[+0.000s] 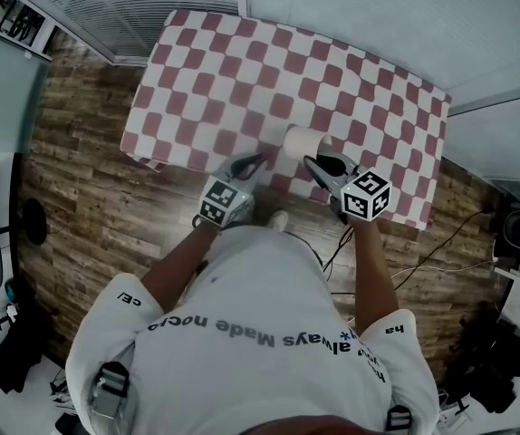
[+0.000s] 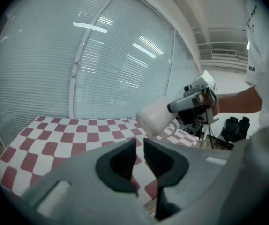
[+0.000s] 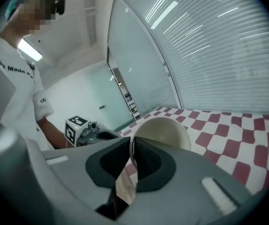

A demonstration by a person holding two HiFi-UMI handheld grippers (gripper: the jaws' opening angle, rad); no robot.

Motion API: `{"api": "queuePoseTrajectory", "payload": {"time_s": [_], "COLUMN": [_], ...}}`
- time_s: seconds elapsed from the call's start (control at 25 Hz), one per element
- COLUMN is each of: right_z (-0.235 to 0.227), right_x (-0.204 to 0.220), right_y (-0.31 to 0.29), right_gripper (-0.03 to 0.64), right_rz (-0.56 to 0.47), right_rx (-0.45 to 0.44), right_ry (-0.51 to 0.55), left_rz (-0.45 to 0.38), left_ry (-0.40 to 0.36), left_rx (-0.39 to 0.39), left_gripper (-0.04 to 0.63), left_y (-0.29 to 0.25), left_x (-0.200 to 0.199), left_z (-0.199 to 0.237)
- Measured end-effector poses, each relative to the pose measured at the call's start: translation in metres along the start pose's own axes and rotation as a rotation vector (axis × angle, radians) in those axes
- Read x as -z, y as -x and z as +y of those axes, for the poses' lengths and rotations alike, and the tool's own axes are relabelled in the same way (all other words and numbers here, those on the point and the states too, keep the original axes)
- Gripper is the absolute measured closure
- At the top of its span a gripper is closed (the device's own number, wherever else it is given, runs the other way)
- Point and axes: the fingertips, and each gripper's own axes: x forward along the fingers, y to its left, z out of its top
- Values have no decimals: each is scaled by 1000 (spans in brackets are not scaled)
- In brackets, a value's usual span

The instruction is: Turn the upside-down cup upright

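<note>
Looking down from the head view, the white plastic cup (image 1: 302,140) hung over the near part of the red-and-white checked tabletop (image 1: 206,71), held at its edge by the right gripper (image 1: 317,163), while the left gripper (image 1: 258,161) waited just beside it with nothing in reach of its tips. Whether the cup touched the cloth could not be told from that angle. The left gripper view settled it: the cup (image 2: 154,117) was in the air, clear of the tabletop (image 2: 55,139), lying roughly on its side with its closed end pointing away from the right gripper (image 2: 177,107), so it was neither inverted nor upright. The left gripper's (image 2: 139,146) own fingers were drawn nearly together with only a slit between them, grasping nothing. In the right gripper view the fingers were clenched on the thin wall of the cup (image 3: 165,131) at its rim, one finger on each face of the wall. The lift looked done and the turn seemed about halfway; what remained was to finish the roll until the mouth faced up, lower the cup onto the tabletop (image 3: 247,139), and let go.
</note>
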Motion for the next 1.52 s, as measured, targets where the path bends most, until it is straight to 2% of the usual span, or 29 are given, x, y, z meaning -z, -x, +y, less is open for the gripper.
{"api": "queuePoseTrajectory", "payload": {"time_s": [0.32,0.44,0.52,0.6,0.72,0.76,0.84,1.0,1.2,1.52], "right_z": [23,24,22,20,20,21,23,29,36,45], "right_x": [-40,-48,-48,-46,-45,-45,-43,-45,-49,-51], "right_y": [39,51,54,55,57,57,57,58,63,68], "right_gripper": [591,591,591,591,591,591,591,591,591,591], "right_rz": [-295,-363,-372,-367,-367,-367,-366,-386,-396,-420], "right_rx": [-227,-268,-271,-268,-280,-286,-301,-340,-379,-447], "right_ry": [-222,-277,-285,-283,-282,-282,-282,-293,-297,-301], "left_rz": [-3,4,2,-34,-148,-177,-201,-226,-225,-218], "left_ry": [-12,-10,1,35,116,127,143,222,266,212], "left_rx": [19,27,48,119,350,415,492,582,682,759], "left_gripper": [541,538,529,492,382,364,307,217,140,117], "left_y": [-2,-2,-3,-3,7,10,14,12,5,-7], "left_x": [-7,-7,-9,-18,-44,-52,-63,-82,-103,-120], "left_z": [-3,-3,-5,-12,-35,-42,-48,-48,-58,-71]}}
